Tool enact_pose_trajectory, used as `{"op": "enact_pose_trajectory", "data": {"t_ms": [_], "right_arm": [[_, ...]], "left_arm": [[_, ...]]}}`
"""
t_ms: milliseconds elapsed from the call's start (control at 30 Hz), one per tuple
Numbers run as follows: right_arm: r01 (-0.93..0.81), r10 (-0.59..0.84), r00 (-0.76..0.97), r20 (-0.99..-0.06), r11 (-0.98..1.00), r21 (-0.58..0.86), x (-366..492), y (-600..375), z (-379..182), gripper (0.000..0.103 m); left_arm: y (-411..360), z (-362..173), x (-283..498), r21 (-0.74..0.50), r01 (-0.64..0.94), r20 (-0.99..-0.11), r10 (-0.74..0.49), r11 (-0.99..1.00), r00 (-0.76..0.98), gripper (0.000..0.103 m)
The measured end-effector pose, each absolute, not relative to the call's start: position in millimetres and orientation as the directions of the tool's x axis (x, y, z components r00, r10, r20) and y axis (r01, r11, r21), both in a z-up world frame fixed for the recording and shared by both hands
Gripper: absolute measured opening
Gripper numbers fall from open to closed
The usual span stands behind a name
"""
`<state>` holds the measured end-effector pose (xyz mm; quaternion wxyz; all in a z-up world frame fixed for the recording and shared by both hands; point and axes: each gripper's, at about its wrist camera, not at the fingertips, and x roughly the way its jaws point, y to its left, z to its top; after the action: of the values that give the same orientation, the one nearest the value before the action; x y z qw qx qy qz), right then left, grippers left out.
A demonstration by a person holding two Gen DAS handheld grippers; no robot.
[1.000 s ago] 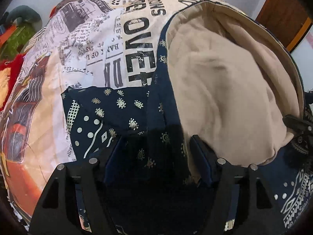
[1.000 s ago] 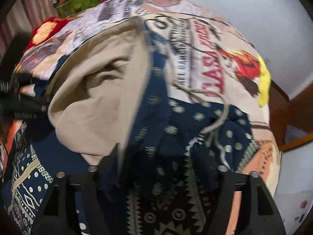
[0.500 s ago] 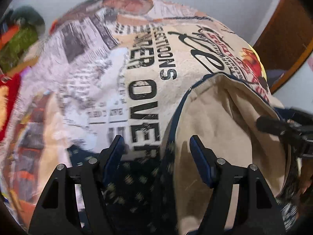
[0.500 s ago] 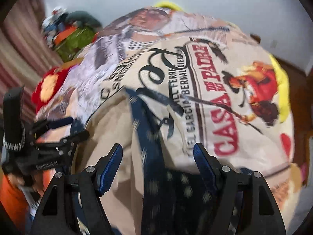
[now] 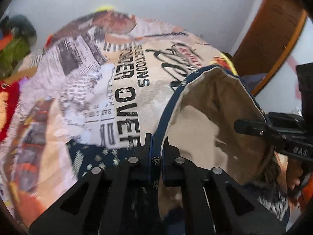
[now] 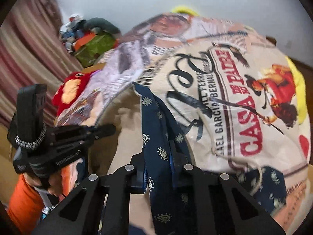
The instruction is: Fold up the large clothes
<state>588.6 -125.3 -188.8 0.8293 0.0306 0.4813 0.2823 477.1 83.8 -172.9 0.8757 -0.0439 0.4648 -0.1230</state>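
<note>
Left gripper (image 5: 156,150) is clamped on the garment (image 5: 211,121) at its navy hem, tan lining spreading toward 2 o'clock over the printed bedspread (image 5: 125,90). Right gripper (image 6: 159,166) pinches the same navy edge — it runs up toward 11 o'clock — with a drawstring (image 6: 256,174) trailing at 3 o'clock.

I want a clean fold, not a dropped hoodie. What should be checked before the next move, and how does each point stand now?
1. Left gripper shut on the navy hem: ok.
2. Right gripper shut on the navy hem: ok.
3. Tan lining faces up between the grippers: ok.
4. Printed bedspread ahead bare for laying down: ok.
5. Drawstring free of the fingers: cannot tell.
6. Lower part of the hoodie lying flat: cannot tell, hidden.
</note>
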Motion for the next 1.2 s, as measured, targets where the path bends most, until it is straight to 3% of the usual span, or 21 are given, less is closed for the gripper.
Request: {"op": "enact_pose_trajectory", "data": {"t_ms": [167, 433, 700, 867, 967, 1100, 1200], "right_arm": [[-0.507, 0.537, 0.396, -0.745, 0.804, 0.31, 530.0, -132.0, -159.0, 0.014], [-0.518, 0.532, 0.373, -0.76, 0.799, 0.305, 437.4, -142.9, -158.6, 0.014], [-0.483, 0.439, 0.24, -0.866, 0.828, 0.286, 382.2, -152.4, -196.9, 0.015], [-0.46, 0.366, 0.277, -0.888, 0.862, 0.212, 367.7, -163.9, -203.3, 0.015], [-0.452, 0.343, 0.283, -0.896, 0.871, 0.191, 366.0, -168.7, -199.6, 0.015], [-0.484, 0.312, 0.284, -0.907, 0.863, 0.145, 356.9, -167.8, -191.5, 0.015], [-0.52, 0.276, 0.3, -0.913, 0.85, 0.086, 347.1, -164.2, -184.0, 0.015]], "left_arm": [[85.8, -155.8, 415.3, -0.168, 0.222, -0.799, -0.264, 0.961, 0.54, 0.007], [73.6, -178.7, 338.1, -0.078, 0.245, -0.828, -0.2, 0.966, 0.524, 0.008], [81.9, -215.6, 286.5, -0.114, 0.213, -0.879, -0.198, 0.97, 0.434, 0.032], [103.3, -212.6, 259.2, -0.086, 0.188, -0.883, -0.163, 0.978, 0.44, 0.033], [117.7, -194.1, 253.8, -0.086, 0.16, -0.858, -0.154, 0.983, 0.489, 0.036], [124.4, -166.1, 263.5, -0.103, 0.125, -0.8, -0.157, 0.987, 0.58, 0.056], [116.0, -155.2, 280.8, -0.108, 0.137, -0.773, -0.17, 0.985, 0.611, 0.058]]}}
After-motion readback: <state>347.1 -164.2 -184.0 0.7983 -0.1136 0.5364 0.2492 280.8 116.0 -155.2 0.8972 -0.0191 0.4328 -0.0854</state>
